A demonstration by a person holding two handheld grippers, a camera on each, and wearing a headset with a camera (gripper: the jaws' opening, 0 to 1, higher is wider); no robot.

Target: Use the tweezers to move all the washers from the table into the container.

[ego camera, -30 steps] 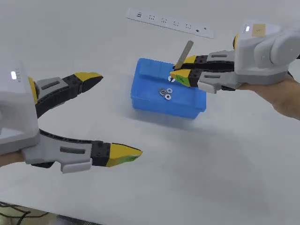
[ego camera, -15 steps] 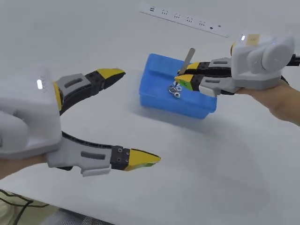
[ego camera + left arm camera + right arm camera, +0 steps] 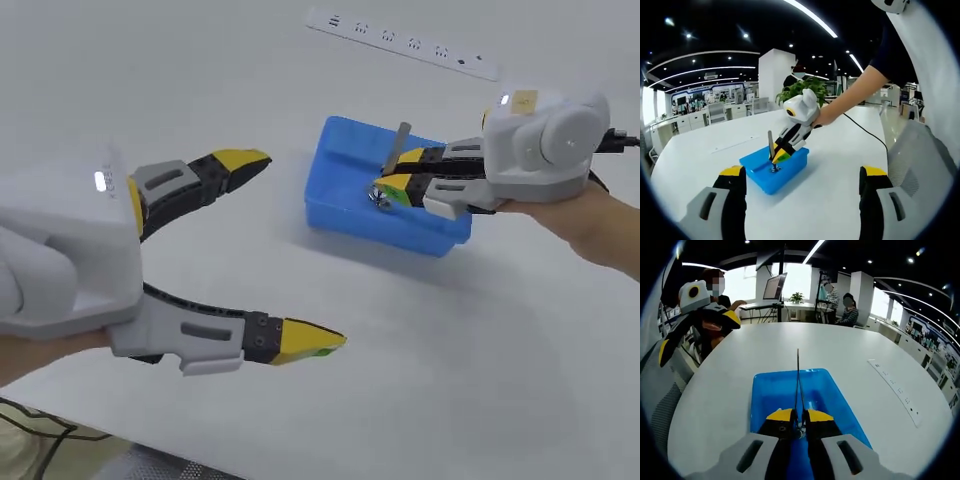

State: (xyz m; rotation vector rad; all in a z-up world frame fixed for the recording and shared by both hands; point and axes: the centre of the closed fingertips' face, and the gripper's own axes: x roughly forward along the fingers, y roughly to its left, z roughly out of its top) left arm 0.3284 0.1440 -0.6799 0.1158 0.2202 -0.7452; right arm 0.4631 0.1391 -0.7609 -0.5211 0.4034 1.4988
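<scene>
A blue container (image 3: 366,226) lies on the white table with several washers (image 3: 380,198) bunched on its floor. My right gripper (image 3: 398,172) reaches over it from the right, shut on grey tweezers (image 3: 399,146) that slant upward, their lower end down among the washers. In the right gripper view the tweezers (image 3: 798,375) run forward from the shut right gripper (image 3: 798,418) above the container (image 3: 772,390). My left gripper (image 3: 285,250) hangs open and holds nothing, left of the container. In the left gripper view the left gripper (image 3: 802,175) faces the container (image 3: 765,182), the tweezers (image 3: 770,145) and the right gripper (image 3: 781,152).
A white power strip (image 3: 400,42) lies at the table's far edge, also to the right of the container as the power strip (image 3: 895,385). White tabletop (image 3: 420,360) surrounds the container. An office chair (image 3: 920,165) stands at the right; people sit at desks far behind.
My right gripper has come down and toward the container's front, bringing the tweezers' lower end onto the washers. The head camera has shifted; the left gripper stays open.
</scene>
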